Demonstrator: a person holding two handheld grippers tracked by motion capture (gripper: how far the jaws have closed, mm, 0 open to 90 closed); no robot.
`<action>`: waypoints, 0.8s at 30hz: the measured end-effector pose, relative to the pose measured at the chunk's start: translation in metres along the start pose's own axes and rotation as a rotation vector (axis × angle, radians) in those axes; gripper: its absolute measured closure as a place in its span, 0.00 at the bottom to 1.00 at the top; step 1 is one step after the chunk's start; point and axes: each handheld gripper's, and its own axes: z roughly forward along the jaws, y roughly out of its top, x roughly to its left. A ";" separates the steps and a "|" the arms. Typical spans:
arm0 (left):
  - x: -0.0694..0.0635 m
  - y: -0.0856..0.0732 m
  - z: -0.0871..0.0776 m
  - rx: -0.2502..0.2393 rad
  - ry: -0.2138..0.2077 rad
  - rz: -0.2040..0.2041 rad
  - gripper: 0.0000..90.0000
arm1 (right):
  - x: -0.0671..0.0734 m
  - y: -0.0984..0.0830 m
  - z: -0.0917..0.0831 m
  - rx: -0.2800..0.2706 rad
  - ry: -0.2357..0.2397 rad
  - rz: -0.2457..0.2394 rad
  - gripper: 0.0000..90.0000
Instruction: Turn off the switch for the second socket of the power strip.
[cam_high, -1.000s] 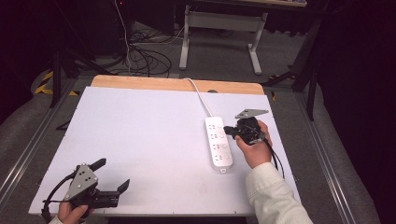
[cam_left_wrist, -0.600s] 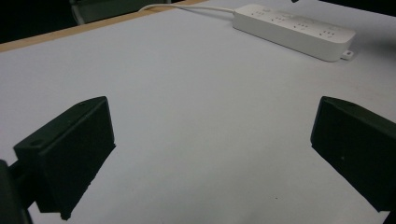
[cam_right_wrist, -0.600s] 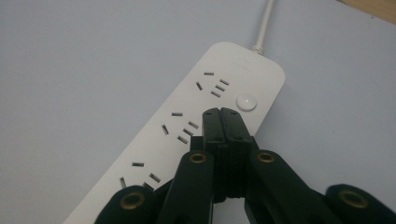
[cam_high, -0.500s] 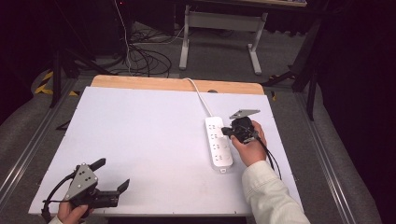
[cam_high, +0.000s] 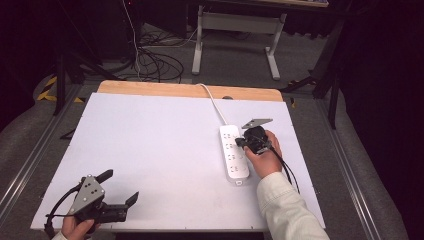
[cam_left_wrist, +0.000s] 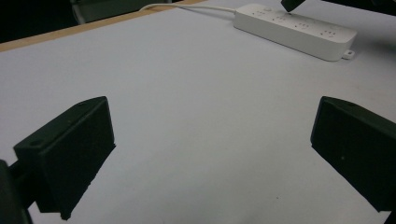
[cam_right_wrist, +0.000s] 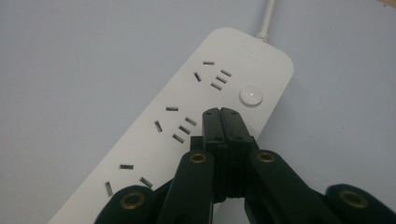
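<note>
**Closed right gripper poised over power strip switch**

Step in hand: the right gripper, jaws pressed fully together with nothing between them, is held low over the strip. Seen along its own jaws, the joined tips sit just short of the round button, which lies ahead of them and slightly to one side. I judge this to be the approach to pressing the switch with the closed tips used as a single point. Whether the tips already touch the casing cannot be told.

Next move, as judged: a short advance onto the button, then a straight push down. The tips are narrow and the button small, so aim matters; a miss would land on the casing or in the socket slots beside them.

The left gripper rests at the near edge of the table, jaws wide apart and empty, well clear of the work.

The strip: white, long and flat, lying directly under and ahead of the right gripper. Its rows of socket slots run back beneath the jaws. Its cord leaves the far end, beyond the button, away from the gripper. A small mounting tab projects from the near end. No plug is fitted in any socket seen.
</note>
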 end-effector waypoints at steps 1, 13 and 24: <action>0.000 0.000 0.000 0.000 0.000 0.000 0.00 | 0.000 0.000 0.000 0.000 0.000 0.000 1.00; 0.000 0.000 0.000 0.001 0.001 0.001 0.00 | 0.002 -0.001 0.002 0.014 -0.011 -0.011 1.00; 0.000 0.000 0.000 0.001 -0.001 0.001 0.00 | 0.003 -0.001 0.003 0.020 -0.025 -0.017 1.00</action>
